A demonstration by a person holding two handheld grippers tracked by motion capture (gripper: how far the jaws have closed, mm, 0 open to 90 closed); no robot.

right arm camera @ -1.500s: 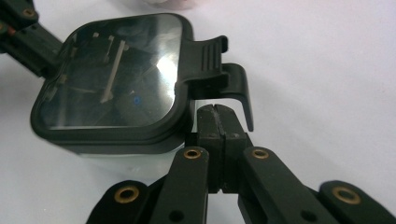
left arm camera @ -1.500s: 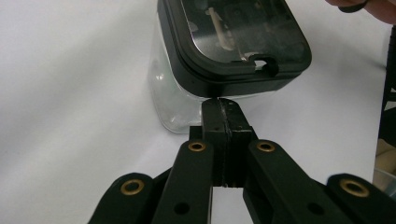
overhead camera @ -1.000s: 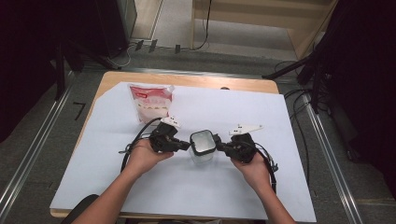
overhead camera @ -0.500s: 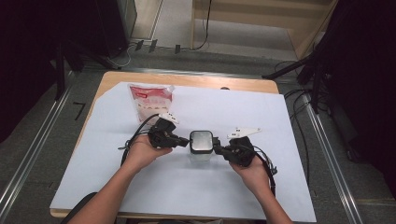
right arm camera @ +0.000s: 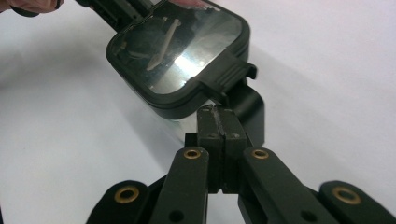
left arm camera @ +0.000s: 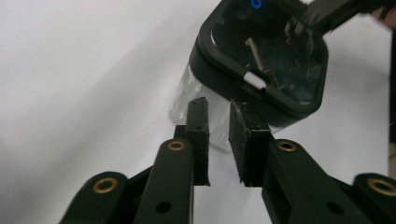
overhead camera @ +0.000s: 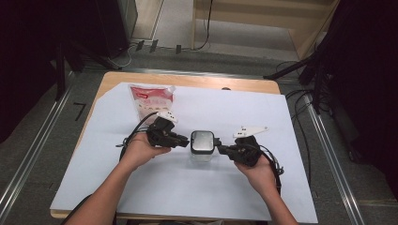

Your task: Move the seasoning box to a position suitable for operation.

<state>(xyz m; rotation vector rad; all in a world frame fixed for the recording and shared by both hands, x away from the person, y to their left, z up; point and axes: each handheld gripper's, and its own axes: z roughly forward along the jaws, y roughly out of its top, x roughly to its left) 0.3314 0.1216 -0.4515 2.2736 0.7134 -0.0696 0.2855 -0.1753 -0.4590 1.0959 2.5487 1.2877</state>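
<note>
A small clear container with a black-rimmed see-through lid (overhead camera: 202, 140) stands in the middle of the white sheet. My left gripper (overhead camera: 186, 140) is at its left side. In the left gripper view its jaws have just been opening, and the gripper (left arm camera: 217, 106) stands a little open with nothing between the pads, just short of the container (left arm camera: 261, 56). My right gripper (overhead camera: 219, 148) is at the container's right side. In the right gripper view its pads are pressed together, so the gripper (right arm camera: 218, 112) is shut, right under the lid's latch tab (right arm camera: 229, 74).
A red and white bag (overhead camera: 152, 99) lies flat at the back left of the white sheet (overhead camera: 291, 122), which covers most of the wooden table (overhead camera: 187, 79). Dark equipment and cables stand on the floor around the table.
Both hands stay at the container's two sides. The right hand has drawn slightly toward the table's front edge. The container has not moved.
</note>
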